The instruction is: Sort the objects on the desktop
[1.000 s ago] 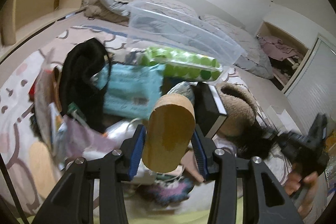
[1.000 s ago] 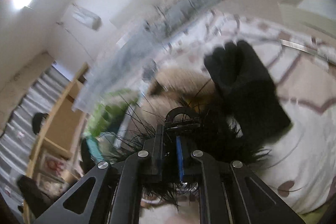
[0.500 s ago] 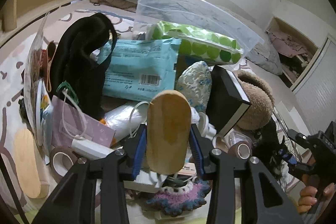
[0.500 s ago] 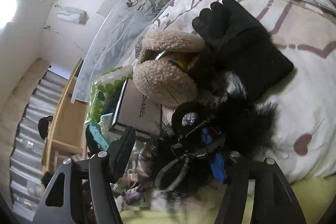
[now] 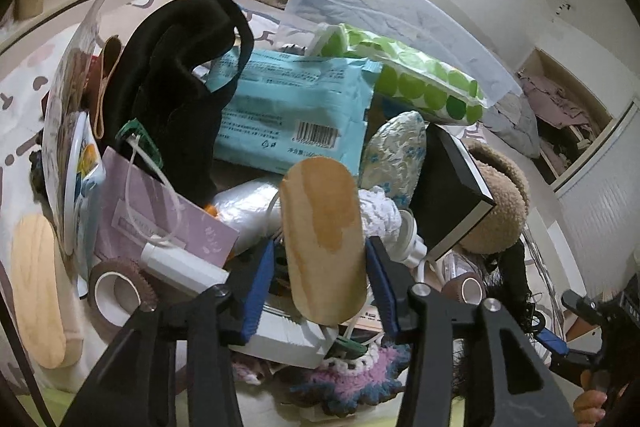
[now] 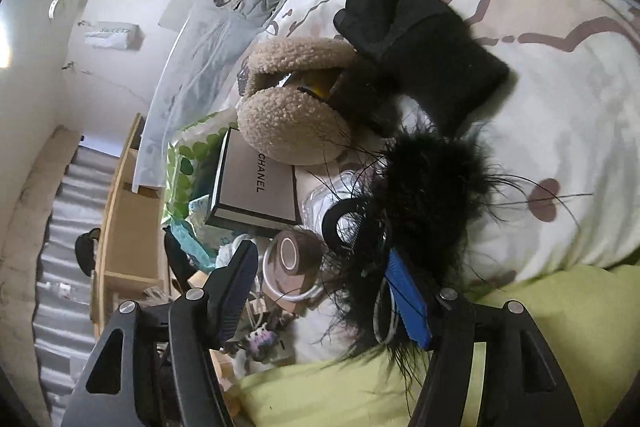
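Our left gripper (image 5: 320,269) pinching a wooden oval piece (image 5: 322,239) over a crowded pile, teal tissue pack (image 5: 292,115) behind, black box (image 5: 448,203) alongside, our right gripper (image 6: 320,291) spread wide, black feathery item (image 6: 420,199) against its blue pad

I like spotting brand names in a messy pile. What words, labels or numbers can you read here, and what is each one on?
"CHANEL": on the lid of the beige box.
"SWEETS": on the white sign on the wall.
Blue pack: a barcode and lines of print, too small to read.
Purple card: faint print, unreadable.
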Available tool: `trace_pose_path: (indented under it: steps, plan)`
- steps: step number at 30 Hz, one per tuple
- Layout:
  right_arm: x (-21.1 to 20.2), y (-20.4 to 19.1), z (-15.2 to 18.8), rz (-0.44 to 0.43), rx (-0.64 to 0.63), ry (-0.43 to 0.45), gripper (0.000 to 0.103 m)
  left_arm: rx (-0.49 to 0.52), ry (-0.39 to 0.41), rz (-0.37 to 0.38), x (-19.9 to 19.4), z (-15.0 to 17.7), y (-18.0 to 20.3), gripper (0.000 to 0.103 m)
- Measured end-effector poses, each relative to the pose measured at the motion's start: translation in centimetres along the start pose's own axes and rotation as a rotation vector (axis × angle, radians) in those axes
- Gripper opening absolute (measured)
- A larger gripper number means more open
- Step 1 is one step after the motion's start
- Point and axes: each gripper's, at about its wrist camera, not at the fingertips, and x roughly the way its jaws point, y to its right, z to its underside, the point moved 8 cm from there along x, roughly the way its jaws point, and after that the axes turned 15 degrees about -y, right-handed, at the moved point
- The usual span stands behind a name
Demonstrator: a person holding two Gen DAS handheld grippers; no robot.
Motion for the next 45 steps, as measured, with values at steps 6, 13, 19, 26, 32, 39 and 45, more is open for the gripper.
trace_pose_path:
  steps: [6, 13, 19, 26, 32, 39, 45]
  plan:
    - [-0.7, -0.3, 1.5, -0.025, 0.000, -0.020, 0.065, 0.003, -0.024, -0.003, 0.7, 0.0, 0.0, 0.052]
    - [1.3, -0.7, 2.6, 0.027, -0.034, -0.071, 0.065, 0.009, -0.032, 0.000, 0.9, 0.1, 0.2, 0.052]
    - [3.5, 0.9, 2.8, 0.153, -0.035, -0.097, 0.065, 0.008, -0.033, 0.004, 0.9, 0.1, 0.3, 0.052]
    - [5.9, 1.6, 2.4, 0.222, -0.077, -0.108, 0.022, 0.007, -0.037, 0.008, 0.9, 0.2, 0.3, 0.052]
    - [6.0, 1.7, 2.6, 0.178, -0.079, -0.104, 0.008, 0.006, -0.036, 0.010, 1.0, 0.2, 0.3, 0.052]
    - [3.6, -3.8, 2.9, 0.074, -0.224, -0.027, 0.003, 0.005, -0.033, 0.016, 1.1, 0.4, 0.5, 0.051]
    - [3.1, -8.1, 2.1, 0.082, -0.354, 0.004, 0.003, 0.006, -0.033, 0.016, 0.9, 0.4, 0.5, 0.050]
